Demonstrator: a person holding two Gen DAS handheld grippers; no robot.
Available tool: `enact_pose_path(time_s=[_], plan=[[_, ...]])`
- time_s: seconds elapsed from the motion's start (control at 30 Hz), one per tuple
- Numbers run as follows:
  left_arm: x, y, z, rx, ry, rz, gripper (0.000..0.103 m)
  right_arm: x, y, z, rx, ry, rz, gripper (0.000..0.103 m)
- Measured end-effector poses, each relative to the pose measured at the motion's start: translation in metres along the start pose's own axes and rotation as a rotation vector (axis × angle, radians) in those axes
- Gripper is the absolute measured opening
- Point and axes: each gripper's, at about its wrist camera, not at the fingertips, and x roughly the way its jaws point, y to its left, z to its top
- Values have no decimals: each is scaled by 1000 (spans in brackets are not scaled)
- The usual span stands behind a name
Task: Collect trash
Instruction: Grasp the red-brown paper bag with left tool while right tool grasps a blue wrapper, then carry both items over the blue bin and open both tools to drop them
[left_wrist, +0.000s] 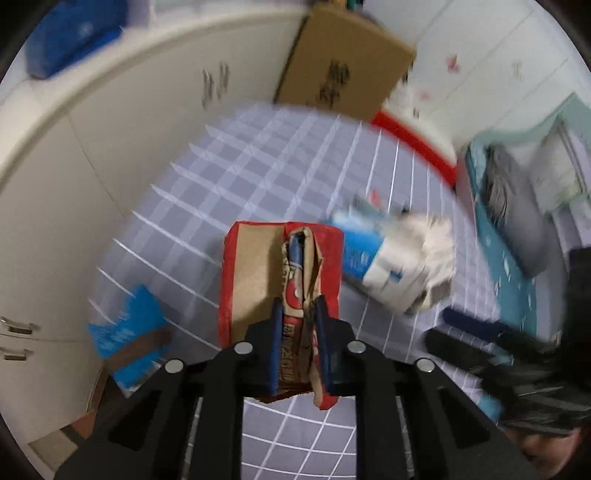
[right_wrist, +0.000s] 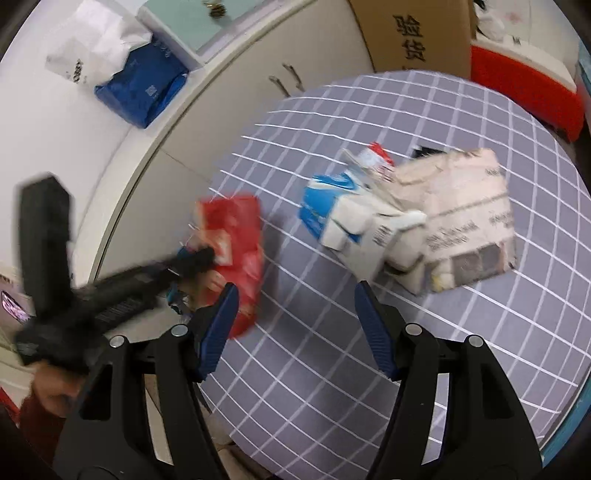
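Running along the left: cream cabinets (left_wrist: 92, 177), with a blue bag (right_wrist: 142, 90) lying on their countertop. Standing behind a round table in a grey checked cloth (left_wrist: 288, 162): a cardboard box (left_wrist: 343, 62). Pinching a flattened red carton (left_wrist: 280, 280) over the table's left part, the left gripper (left_wrist: 298, 317). Lying at centre-right: a blue-and-white carton (right_wrist: 343, 210) touching crumpled newspaper (right_wrist: 465, 218). Hovering over the cloth, jaws spread and holding nothing, the right gripper (right_wrist: 295, 310).

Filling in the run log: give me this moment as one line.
left hand-held gripper: shut on red box | right hand-held gripper: open, empty | blue-white carton: on table
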Motion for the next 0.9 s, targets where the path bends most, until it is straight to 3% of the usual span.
enact_pose_path(time_s=[0.2,0.33,0.4,0.53,0.57,0.6,0.7,0.9], plan=[[-76,54,13,-40,-182,80,16,50,46,4,-45,84,91,64],[-100,94,12,-90,-224,151,16,93,102,5,-143,101,167,71],[-103,104,8,-100,-221,183,16,112,121,5,-167,98,164,72],[-98,120,-1,-138,-214,163,16,151,134,7,-170,138,137,72],[-93,122,-2,-142,-210,172,16,161,132,7,-168,151,126,68],[-88,122,-2,-144,-205,173,16,165,131,7,-176,157,121,41],[-74,120,-1,-156,-206,130,16,167,124,9,-185,176,127,11],[-64,94,9,-123,-217,73,16,129,95,19,-182,117,114,6]])
